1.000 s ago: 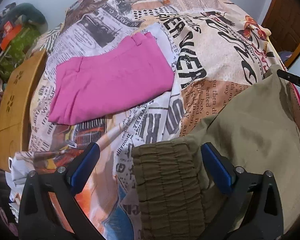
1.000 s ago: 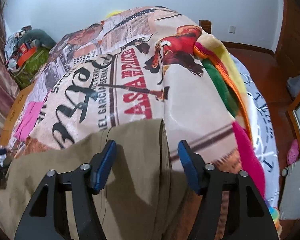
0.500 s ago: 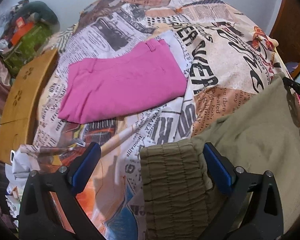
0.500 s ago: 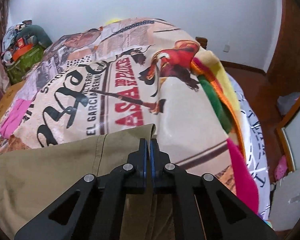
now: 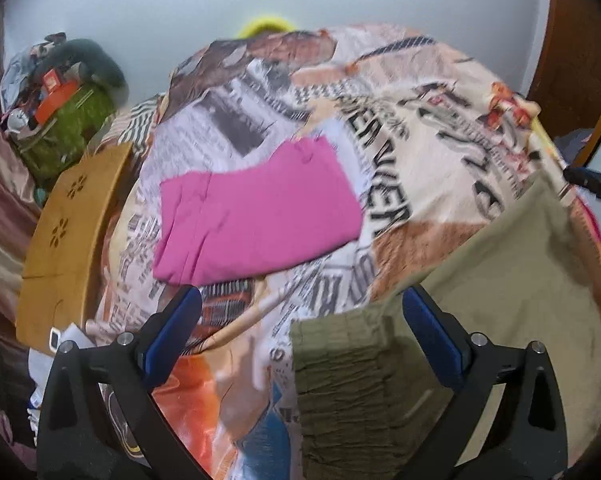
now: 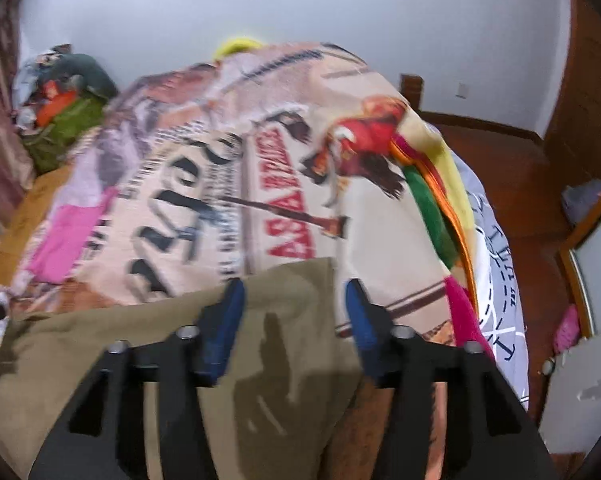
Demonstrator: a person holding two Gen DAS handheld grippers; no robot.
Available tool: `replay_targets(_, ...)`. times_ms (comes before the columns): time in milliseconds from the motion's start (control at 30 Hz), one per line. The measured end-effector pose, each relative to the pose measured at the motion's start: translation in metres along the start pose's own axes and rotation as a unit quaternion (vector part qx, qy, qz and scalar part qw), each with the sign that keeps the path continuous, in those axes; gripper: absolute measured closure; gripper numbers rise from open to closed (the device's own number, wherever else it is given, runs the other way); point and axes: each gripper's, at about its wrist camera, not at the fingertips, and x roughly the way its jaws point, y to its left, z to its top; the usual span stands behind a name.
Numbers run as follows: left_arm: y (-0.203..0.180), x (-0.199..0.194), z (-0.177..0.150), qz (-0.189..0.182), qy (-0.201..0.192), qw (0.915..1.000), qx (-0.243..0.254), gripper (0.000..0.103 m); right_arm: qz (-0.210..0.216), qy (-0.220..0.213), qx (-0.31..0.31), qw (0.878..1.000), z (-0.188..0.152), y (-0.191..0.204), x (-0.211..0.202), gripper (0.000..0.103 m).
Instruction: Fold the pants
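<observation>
Olive-green pants [image 5: 500, 280] lie on the printed bedspread, their elastic waistband [image 5: 340, 368] between the jaws of my left gripper [image 5: 300, 332], which is open and just above it. In the right wrist view the leg end of the olive pants [image 6: 284, 320] lies under my right gripper [image 6: 294, 320], which is open with its blue pads on either side of the hem corner. Folded pink pants [image 5: 256, 212] lie farther back on the bed; they also show in the right wrist view [image 6: 68, 236].
The newspaper-print bedspread [image 5: 400, 128] covers the bed. A wooden footboard [image 5: 64, 232] and a pile of bags [image 5: 60, 96] stand at the left. A colourful blanket [image 6: 432, 200] and a white sheet [image 6: 496, 248] hang over the right edge; wooden floor [image 6: 500, 152] lies beyond.
My right gripper closed on the pant hem half a second ago and has opened again. Both cameras have tilted up and drawn back a little; the left gripper stays open.
</observation>
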Motion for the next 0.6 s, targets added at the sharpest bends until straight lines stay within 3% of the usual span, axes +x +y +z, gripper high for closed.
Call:
replay_targets(167, -0.017, -0.001, 0.008, -0.037, 0.008, 0.9991, 0.018, 0.001, 0.062, 0.033, -0.019, 0.997, -0.002, 0.042, -0.002, 0.027)
replay_targets(433, -0.054, 0.029, -0.006, -0.041, 0.070, 0.9932, 0.083, 0.001, 0.146, 0.146, -0.045, 0.978, -0.026, 0.109, 0.042, 0.025)
replay_targets(600, -0.059, 0.048, -0.018, -0.041, 0.107, 0.9880, 0.103, 0.001, 0.140, 0.204, -0.079, 0.966, -0.046, 0.129, 0.064, 0.025)
